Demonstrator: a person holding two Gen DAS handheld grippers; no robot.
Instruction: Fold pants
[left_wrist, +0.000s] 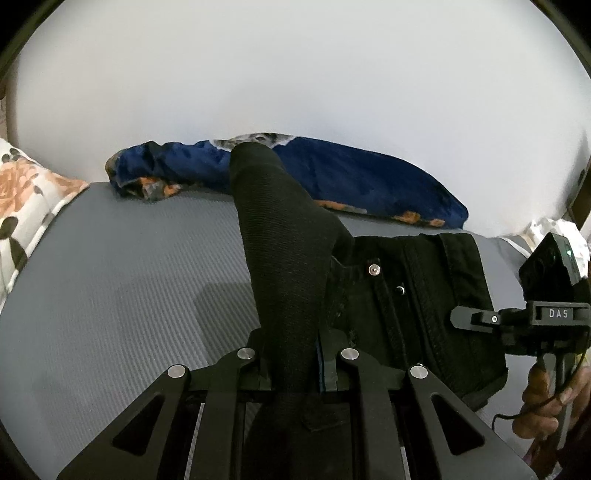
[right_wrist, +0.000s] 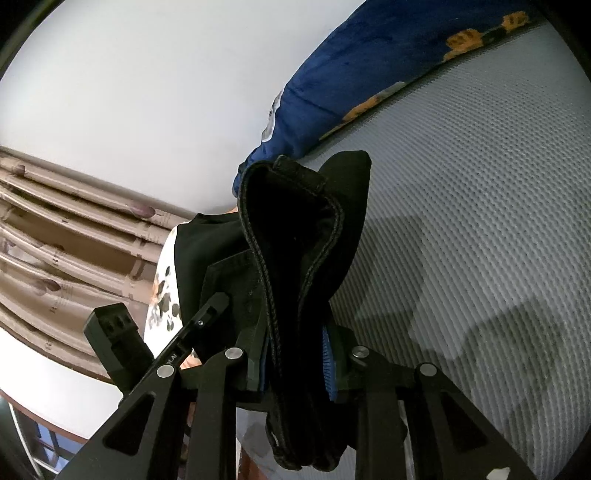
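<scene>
Both tools (left_wrist: 293, 360) (right_wrist: 295, 354) clamp black pants (left_wrist: 288, 258) above grey mat (left_wrist: 129, 258).

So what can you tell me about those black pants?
The black pants look like thick, ribbed denim with stitched seams and a silver button near the waistband. They are bunched up, not yet folded flat. The left hand-held gripper pinches one part, the right hand-held gripper pinches a seamed edge. Part of them rests on the grey mat, in front of a blue blanket.

Blue blanket (left_wrist: 332, 173), floral pillow (left_wrist: 26, 199), curtain (right_wrist: 66, 236)
</scene>
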